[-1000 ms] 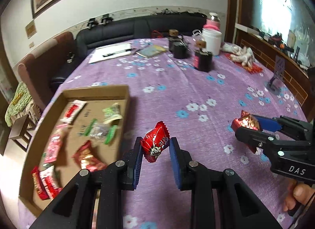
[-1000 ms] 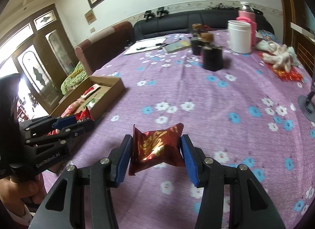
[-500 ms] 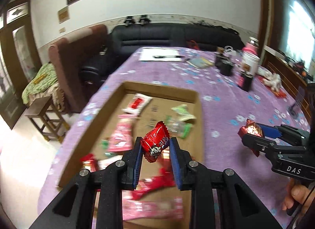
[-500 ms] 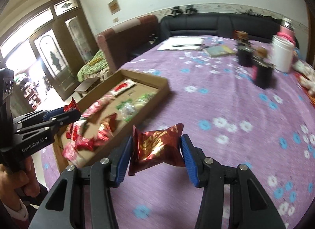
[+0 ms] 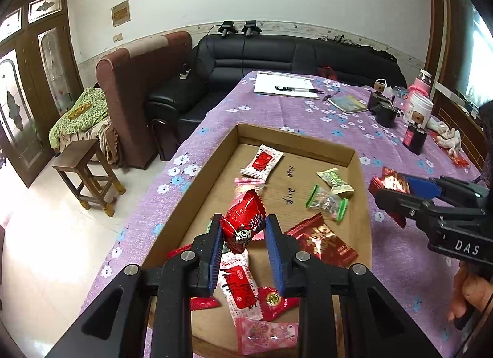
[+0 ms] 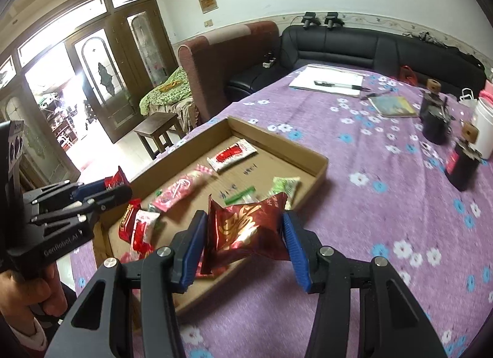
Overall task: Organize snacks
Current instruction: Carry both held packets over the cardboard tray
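Observation:
My left gripper [image 5: 243, 231] is shut on a small bright red snack packet [image 5: 244, 223] and holds it above the middle of a shallow cardboard box [image 5: 295, 140] that holds several wrapped snacks. My right gripper [image 6: 245, 236] is shut on a dark red foil snack bag [image 6: 246, 228], above the box's near right side [image 6: 320, 170]. The right gripper also shows in the left wrist view [image 5: 393, 193], just right of the box. The left gripper shows in the right wrist view [image 6: 114, 187], over the box's left side.
The box sits on a purple flowered tablecloth [image 6: 369, 204]. Dark jars [image 6: 462, 167], a white tub [image 6: 483, 130], a booklet [image 6: 393, 106] and paper with a pen [image 6: 329, 82] stand further back. A wooden stool [image 5: 86, 170], armchair and black sofa lie beyond the table's edge.
Both grippers have moved left from the bare tablecloth to the cardboard box, each keeping its snack. The left gripper now hangs over the box's middle.

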{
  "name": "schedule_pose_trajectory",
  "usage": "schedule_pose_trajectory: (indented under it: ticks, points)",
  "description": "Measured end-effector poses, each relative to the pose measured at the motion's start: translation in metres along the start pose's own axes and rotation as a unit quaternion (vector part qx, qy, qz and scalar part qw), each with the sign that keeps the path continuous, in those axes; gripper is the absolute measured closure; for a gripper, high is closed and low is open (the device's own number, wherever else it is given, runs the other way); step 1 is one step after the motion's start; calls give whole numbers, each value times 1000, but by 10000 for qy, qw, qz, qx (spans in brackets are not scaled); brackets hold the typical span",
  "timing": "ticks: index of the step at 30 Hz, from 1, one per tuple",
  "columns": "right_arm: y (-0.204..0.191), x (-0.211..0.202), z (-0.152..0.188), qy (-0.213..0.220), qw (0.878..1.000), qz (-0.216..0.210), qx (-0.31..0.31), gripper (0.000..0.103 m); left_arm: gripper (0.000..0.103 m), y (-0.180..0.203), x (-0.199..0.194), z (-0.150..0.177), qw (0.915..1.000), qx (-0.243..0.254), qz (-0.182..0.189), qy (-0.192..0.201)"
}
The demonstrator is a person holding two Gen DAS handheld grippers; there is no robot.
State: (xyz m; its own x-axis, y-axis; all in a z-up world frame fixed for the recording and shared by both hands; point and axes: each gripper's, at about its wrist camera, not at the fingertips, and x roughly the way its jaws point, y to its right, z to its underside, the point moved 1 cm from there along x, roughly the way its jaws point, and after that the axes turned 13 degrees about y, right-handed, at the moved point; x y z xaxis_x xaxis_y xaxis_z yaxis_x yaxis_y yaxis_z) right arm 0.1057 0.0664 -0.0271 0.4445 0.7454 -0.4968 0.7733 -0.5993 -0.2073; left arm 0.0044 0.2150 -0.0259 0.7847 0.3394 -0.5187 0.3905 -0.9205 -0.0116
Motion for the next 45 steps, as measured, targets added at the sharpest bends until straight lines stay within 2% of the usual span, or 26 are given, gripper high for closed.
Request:
schedule_pose_trajectory:
  ticks: [21, 32, 45]
  points:
    - [-3, 74, -36, -206, 9997, -84, -108, 53, 75, -10, 39, -9, 9998, -32, -132, -150]
    - [0, 104, -39, -419, 9990, -15, -166, 53, 75, -14, 54, -6, 9994, -33, -176, -286]
    - [10, 121, -35, -591, 9981, 103, -161, 53, 75, -7, 63, -4, 9992, 48, -102, -388]
